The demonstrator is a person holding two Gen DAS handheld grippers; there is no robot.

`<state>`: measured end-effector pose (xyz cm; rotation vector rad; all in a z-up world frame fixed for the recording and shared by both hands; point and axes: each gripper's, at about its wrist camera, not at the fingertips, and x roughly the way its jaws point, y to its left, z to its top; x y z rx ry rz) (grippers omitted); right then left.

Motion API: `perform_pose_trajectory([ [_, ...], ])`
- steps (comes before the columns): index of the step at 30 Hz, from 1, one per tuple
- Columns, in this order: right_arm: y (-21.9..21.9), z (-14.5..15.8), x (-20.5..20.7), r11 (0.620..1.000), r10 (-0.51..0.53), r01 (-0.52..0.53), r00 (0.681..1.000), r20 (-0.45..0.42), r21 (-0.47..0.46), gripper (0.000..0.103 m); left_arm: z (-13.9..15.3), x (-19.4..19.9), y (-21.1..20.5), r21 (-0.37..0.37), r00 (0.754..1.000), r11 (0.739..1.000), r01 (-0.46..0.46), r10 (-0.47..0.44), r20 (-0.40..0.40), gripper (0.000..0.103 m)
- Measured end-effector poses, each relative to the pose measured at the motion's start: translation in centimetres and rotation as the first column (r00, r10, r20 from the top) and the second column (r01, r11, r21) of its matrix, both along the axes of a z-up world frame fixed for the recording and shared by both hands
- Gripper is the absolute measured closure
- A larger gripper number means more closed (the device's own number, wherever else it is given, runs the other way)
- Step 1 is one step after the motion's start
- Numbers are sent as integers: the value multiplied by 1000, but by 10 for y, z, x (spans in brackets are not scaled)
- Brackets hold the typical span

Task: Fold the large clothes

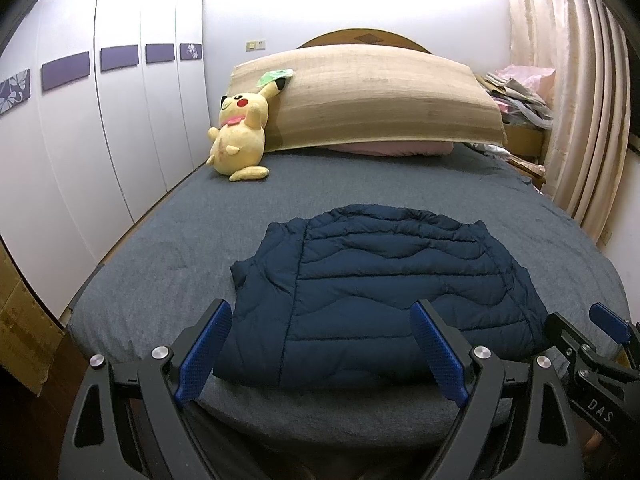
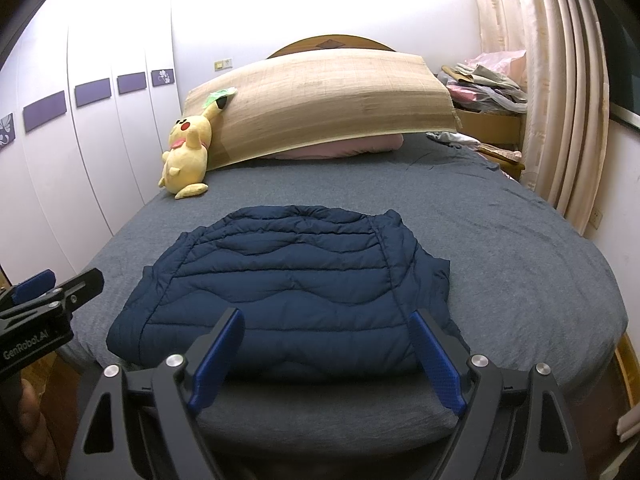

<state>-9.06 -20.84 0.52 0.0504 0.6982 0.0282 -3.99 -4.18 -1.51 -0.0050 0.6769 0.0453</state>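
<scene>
Both grippers, left gripper (image 1: 320, 344) and right gripper (image 2: 326, 354), hover wide apart, holding nothing, just short of the navy quilted jacket (image 1: 384, 292) on the bed (image 1: 160, 248).

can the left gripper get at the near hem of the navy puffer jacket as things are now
Probably yes: the left gripper is open and empty, the puffer jacket lies flat just ahead, and nothing sits between them.

A grey-sheeted bed (image 1: 168, 248) is flanked by white wardrobes (image 1: 120, 128) at 9 o'clock (purple-panelled) and curtains (image 1: 580, 120) at 3 o'clock.
</scene>
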Motion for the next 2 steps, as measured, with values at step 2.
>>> perform_pose_trajectory([
  [2, 0, 0, 0, 1000, 2, -2, 1000, -1, 0, 16, 1, -1, -2, 9, 1000, 1000, 1, -1, 7, 12],
])
